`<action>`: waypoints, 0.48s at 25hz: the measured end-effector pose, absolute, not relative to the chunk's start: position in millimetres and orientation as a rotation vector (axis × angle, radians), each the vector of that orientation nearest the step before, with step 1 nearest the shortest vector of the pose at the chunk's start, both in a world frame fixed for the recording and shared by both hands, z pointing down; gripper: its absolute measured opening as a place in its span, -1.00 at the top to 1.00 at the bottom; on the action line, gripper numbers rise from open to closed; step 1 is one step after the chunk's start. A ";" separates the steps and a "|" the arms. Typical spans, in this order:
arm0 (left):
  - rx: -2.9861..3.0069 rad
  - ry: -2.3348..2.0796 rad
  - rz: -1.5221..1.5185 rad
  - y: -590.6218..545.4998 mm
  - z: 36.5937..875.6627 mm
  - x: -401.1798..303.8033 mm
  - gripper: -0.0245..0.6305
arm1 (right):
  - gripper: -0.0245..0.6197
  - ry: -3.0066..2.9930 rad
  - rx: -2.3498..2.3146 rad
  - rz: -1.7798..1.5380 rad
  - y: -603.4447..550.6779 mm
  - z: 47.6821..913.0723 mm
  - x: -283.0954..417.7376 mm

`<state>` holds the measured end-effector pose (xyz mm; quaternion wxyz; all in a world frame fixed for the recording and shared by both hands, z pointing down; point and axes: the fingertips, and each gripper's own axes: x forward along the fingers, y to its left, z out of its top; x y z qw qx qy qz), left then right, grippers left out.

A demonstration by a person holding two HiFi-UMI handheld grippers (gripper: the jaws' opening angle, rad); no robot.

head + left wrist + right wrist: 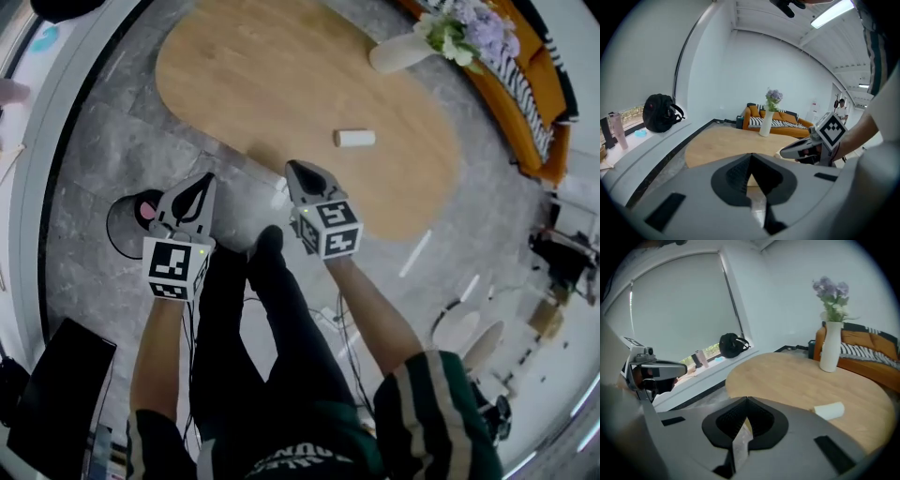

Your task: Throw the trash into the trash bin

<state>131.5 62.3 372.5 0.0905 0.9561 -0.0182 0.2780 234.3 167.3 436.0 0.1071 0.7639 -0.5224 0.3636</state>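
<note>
So here's where we're at: the trash looks to be that white roll (354, 138) lying on its side out on the wooden surface (281, 84), well apart from the vase (401, 52) at the far end, with nothing else near it. The bin (120, 230) is down on the floor off the near-left edge of the surface, just beside our left hand-held gripper (206, 178). Both tools are up in front of us, short of the surface and nowhere near the roll. The left one has its jaws pressed together with nothing in them, and the right hand-held gripper (294, 167) is the same, tips meeting and empty, only floor showing through the slit below. So nothing's picked up yet, and we'd call this the very start: reach, open, grab, carry, drop. On handling, we'd guess the roll is paper or something like it, so very light and soft enough to crush, and being round it'll probably roll away if we nudge it side-on. We can't tell from here whether it's hollow. Our plan would be to come down over its middle with the jaws across its width and squeeze gently. The right tool is closer to it; the bin sits on the left, so the carry goes across our body.
</note>
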 end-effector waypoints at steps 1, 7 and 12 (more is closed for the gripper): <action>2.843 -0.028 0.830 70.5 373.5 140.4 0.93 | 0.92 -1.499 2.266 1.067 182.4 437.6 247.2; 2.868 0.076 0.847 107.7 371.6 170.7 0.93 | 0.91 -1.436 2.224 0.904 227.7 435.6 295.8; 2.863 0.073 0.868 112.8 375.2 173.9 0.93 | 0.40 -1.360 2.060 0.792 250.8 454.7 327.4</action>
